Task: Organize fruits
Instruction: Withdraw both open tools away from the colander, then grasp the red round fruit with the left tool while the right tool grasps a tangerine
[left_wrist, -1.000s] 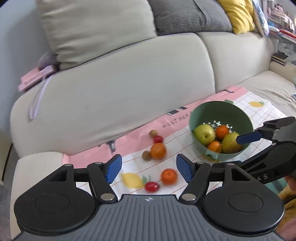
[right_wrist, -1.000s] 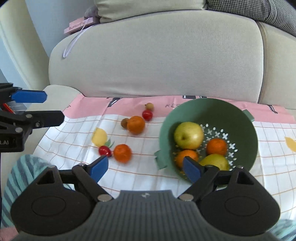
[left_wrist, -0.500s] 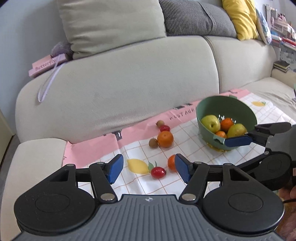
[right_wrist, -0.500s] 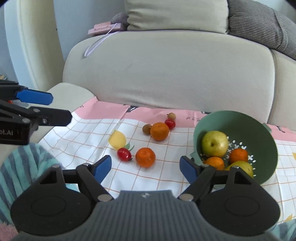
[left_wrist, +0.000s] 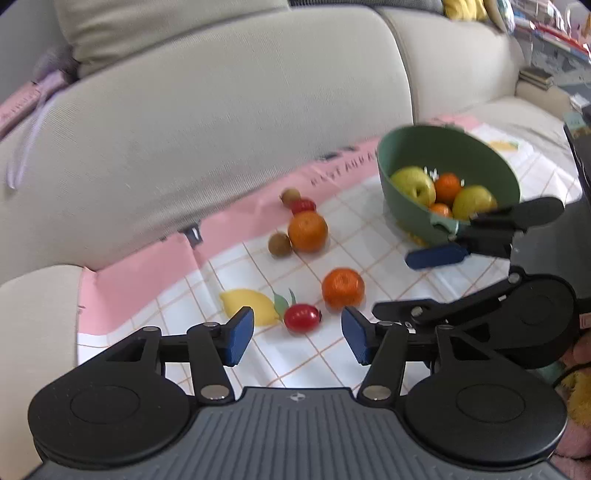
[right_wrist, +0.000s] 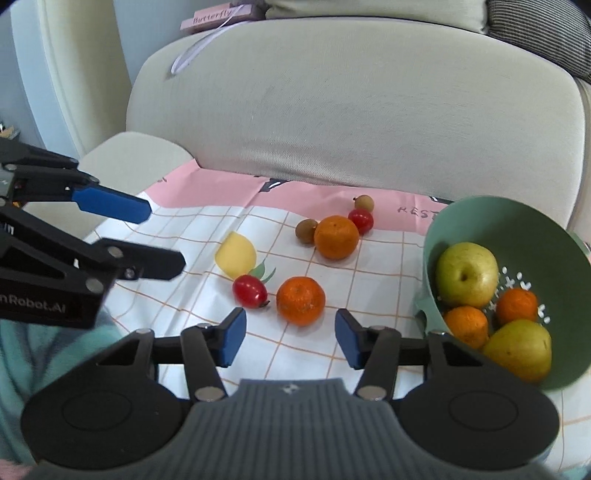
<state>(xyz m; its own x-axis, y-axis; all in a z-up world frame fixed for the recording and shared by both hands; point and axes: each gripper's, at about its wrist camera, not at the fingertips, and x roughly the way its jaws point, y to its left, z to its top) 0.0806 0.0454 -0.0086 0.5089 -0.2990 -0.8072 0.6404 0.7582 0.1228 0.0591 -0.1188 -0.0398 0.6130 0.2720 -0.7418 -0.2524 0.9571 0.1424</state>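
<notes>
A green colander bowl (right_wrist: 554, 236) (left_wrist: 443, 155) holds two yellow-green pears and two oranges. On the checked cloth lie a near orange (right_wrist: 301, 301) (left_wrist: 342, 288), a far orange (right_wrist: 336, 237) (left_wrist: 307, 231), a red cherry tomato (right_wrist: 250, 291) (left_wrist: 302, 317), another red one (right_wrist: 361, 220), and two small brown fruits (right_wrist: 306, 231) (right_wrist: 364, 202). My left gripper (left_wrist: 297, 339) is open and empty, just short of the near tomato. My right gripper (right_wrist: 288, 338) is open and empty, just short of the near orange.
The cloth (right_wrist: 207, 229) lies on a beige sofa seat, with the sofa back (right_wrist: 351, 110) close behind the fruit. A pink book (right_wrist: 218, 16) rests on top of the back. A printed lemon (right_wrist: 236, 254) is part of the cloth.
Both grippers have moved down and closer to the loose fruit. The right gripper now faces the near orange, the left the near tomato. Both stay open.
</notes>
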